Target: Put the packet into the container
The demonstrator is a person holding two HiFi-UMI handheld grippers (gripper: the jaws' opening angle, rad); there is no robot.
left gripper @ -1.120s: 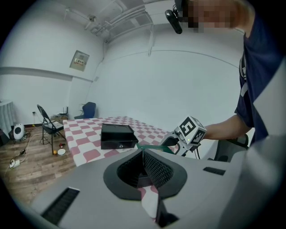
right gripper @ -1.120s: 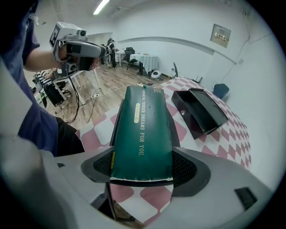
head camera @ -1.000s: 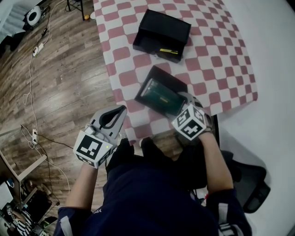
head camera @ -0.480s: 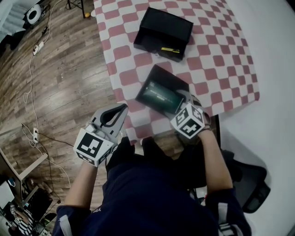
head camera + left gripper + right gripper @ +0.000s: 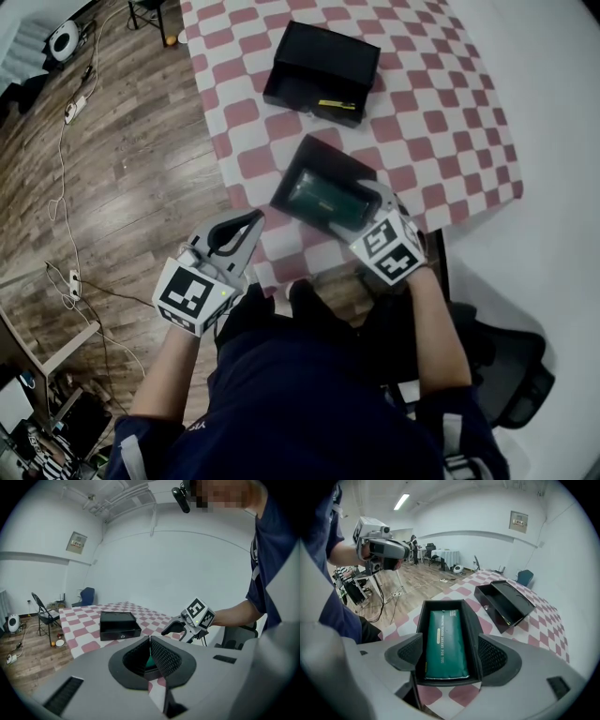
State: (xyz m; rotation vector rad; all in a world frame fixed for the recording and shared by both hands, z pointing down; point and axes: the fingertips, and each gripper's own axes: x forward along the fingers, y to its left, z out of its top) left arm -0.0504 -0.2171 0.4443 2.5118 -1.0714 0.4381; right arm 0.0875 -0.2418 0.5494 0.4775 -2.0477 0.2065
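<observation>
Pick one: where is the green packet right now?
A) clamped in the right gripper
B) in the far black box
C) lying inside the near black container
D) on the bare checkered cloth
C: the green packet lies flat inside the near black container, and the right gripper has its jaws apart, clear of it.

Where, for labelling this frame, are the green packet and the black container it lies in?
Green foil packet (image 5: 444, 643): right gripper view, middle of its printed face.
Shallow black rectangular container (image 5: 474, 637): right gripper view, its right wall.
</observation>
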